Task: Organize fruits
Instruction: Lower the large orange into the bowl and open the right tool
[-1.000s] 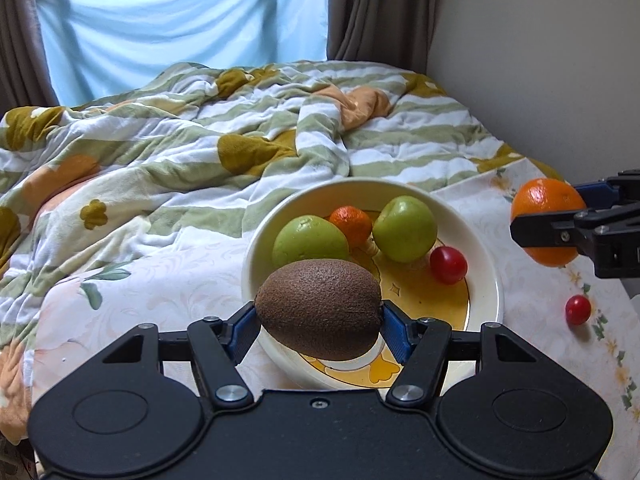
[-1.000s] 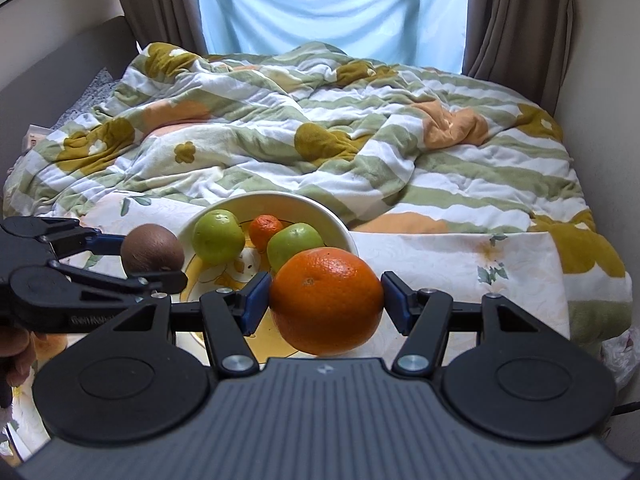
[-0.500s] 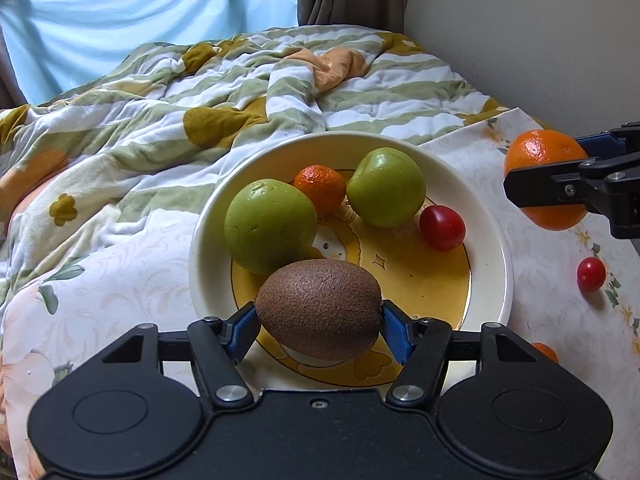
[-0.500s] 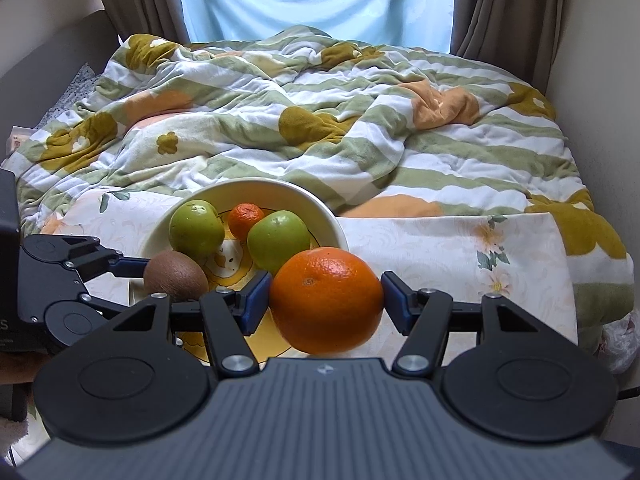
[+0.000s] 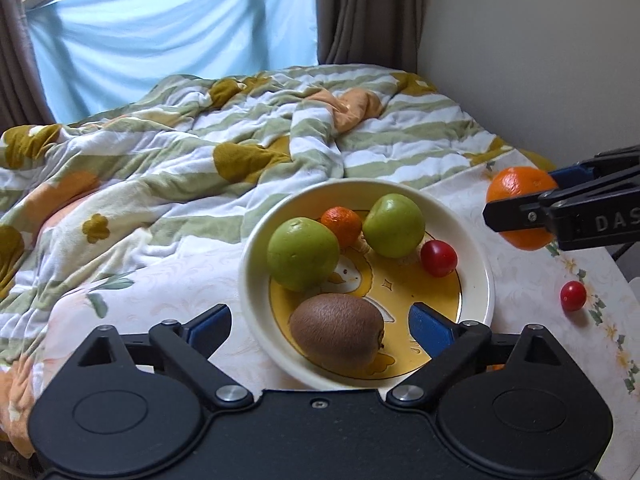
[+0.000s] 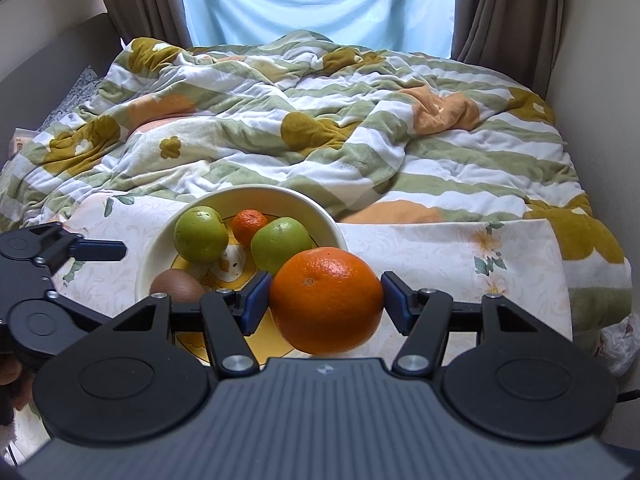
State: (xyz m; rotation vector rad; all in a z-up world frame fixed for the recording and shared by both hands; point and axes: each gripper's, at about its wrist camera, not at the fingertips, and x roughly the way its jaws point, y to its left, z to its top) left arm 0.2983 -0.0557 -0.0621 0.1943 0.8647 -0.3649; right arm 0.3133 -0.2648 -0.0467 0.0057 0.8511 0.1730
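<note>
Brown kiwi [image 5: 337, 331] is lying in the bowl [image 5: 478, 259] between the left gripper's [image 5: 320, 326] spread jaws, freed to stay there, while the right gripper [image 6: 325, 300] is pinching the orange [image 6: 326, 300] beside the rim, likely waiting to drop it in.

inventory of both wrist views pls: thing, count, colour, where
bowl: 1, cream rim with yellow inside, on the floral cloth
green apples: 2, green, in the bowl, second at
small mandarin: 1, orange, in the bowl between the apples
kiwi: 1, brown, in the bowl at its near side
cherry tomatoes: 2, red, one in the bowl, one on the cloth
large orange: 1, orange, held off the bowl
floral cloth: 1, cream, under the bowl
quilt: 1, green and white striped, behind
left gripper: fingers open either side of the kiwi
right gripper: fingers shut on the large orange
</note>
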